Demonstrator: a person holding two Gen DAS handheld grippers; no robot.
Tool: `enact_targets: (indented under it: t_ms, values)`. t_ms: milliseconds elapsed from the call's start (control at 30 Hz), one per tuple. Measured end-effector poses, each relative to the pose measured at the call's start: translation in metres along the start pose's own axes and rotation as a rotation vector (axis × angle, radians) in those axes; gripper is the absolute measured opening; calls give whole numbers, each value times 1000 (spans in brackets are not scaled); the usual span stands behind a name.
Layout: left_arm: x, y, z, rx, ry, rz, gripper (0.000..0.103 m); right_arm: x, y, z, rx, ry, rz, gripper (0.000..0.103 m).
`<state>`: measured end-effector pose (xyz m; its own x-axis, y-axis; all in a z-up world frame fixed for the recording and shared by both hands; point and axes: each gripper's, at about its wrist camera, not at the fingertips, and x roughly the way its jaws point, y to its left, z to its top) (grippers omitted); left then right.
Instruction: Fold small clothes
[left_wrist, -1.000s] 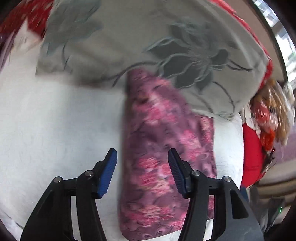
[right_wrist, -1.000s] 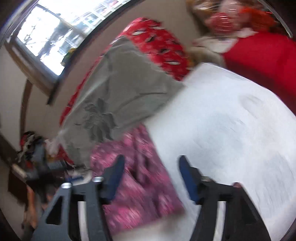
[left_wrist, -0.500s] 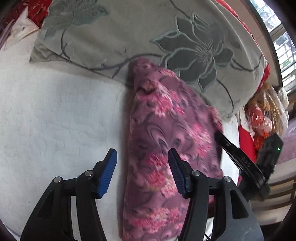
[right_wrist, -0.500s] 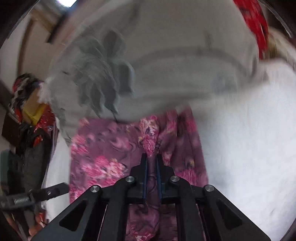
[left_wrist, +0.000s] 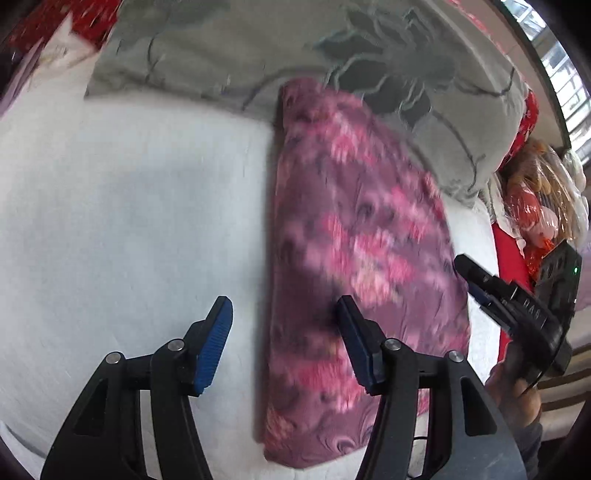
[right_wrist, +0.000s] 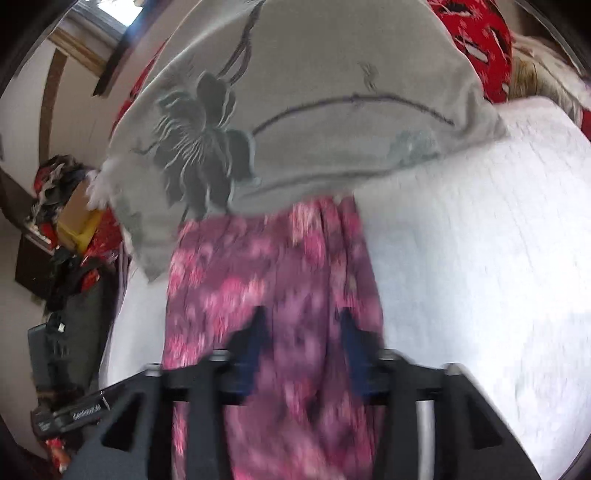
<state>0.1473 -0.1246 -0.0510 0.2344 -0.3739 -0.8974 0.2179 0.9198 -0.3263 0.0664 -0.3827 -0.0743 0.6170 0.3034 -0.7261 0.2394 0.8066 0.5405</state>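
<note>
A purple garment with pink flowers lies folded in a long strip on the white bed, its far end against a grey flowered pillow. My left gripper is open and empty, straddling the garment's left edge. My right gripper is open just above the garment, with nothing between its fingers. It also shows in the left wrist view at the garment's right edge.
The grey pillow lies on a red patterned one. Clutter and a red bag sit right of the bed. More clutter and a box stand on the floor side. White mattress spreads beside the garment.
My right gripper has opened and let go of the garment fold it was pinching, and has drawn back slightly. My left gripper stays open and has shifted a little along the garment's left edge.
</note>
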Motion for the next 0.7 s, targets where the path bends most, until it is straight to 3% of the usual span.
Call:
enact_targets:
  t_ms: [33,100,133,233,267,400,467,567,700]
  values:
    - [8,-3,-6,-3,30,2,58,1,-2,-7,-8,15,-2,51]
    - [12,-5,-10,-1,42,11,59,3,-6,-22,-40,41,-23,19]
    - [11,-10,-12,8,31,17,59,-1,-2,-25,-66,30,-23,11]
    - [10,-16,-14,42,15,63,67,-30,6,-28,-96,-95,-14,8]
    - [11,-17,-13,40,15,67,68,-29,2,-29,-84,-101,-46,2]
    - [10,-15,-9,28,22,68,68,0,-30,-38,-68,25,-242,0]
    - [8,-10,-10,43,18,76,69,-21,-37,-39,-20,-23,-183,7]
    - [9,-14,-12,44,9,92,69,-65,-36,-46,-6,-107,-77,9]
    - [13,-24,-17,41,12,101,69,-74,-17,-59,-72,-109,-8,19]
